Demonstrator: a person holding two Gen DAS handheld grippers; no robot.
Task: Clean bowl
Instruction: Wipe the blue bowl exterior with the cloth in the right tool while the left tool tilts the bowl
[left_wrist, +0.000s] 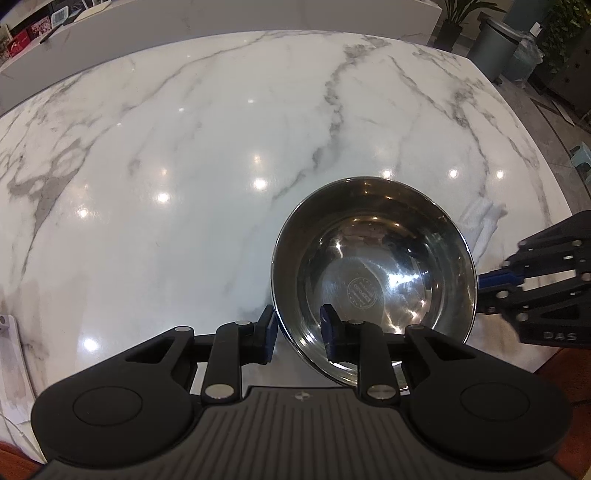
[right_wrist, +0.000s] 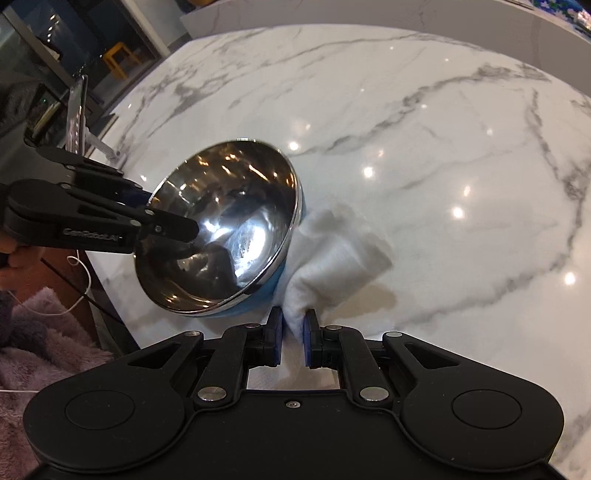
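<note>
Left gripper is clamped on the near rim of the shiny stainless-steel bowl with blue outer shell: one blue-padded finger sits inside the bowl, the other outside against the wall. The bowl is tilted, its opening turned toward the left wrist camera, a round stamped logo visible on its bottom. It sits over the white marble tabletop with grey veins, close to the near edge; whether its base touches the table I can't tell.

Right gripper is pinched shut on a white fluffy cloth. The cloth bunches forward from the fingers and presses against the blue outer wall of the bowl, on the bowl's right side. From the left wrist camera the cloth shows only as a strip behind the bowl's far right rim, with the right gripper reaching in from the right.

Off the table's left edge: a purple fuzzy fabric and a thin white cable.
</note>
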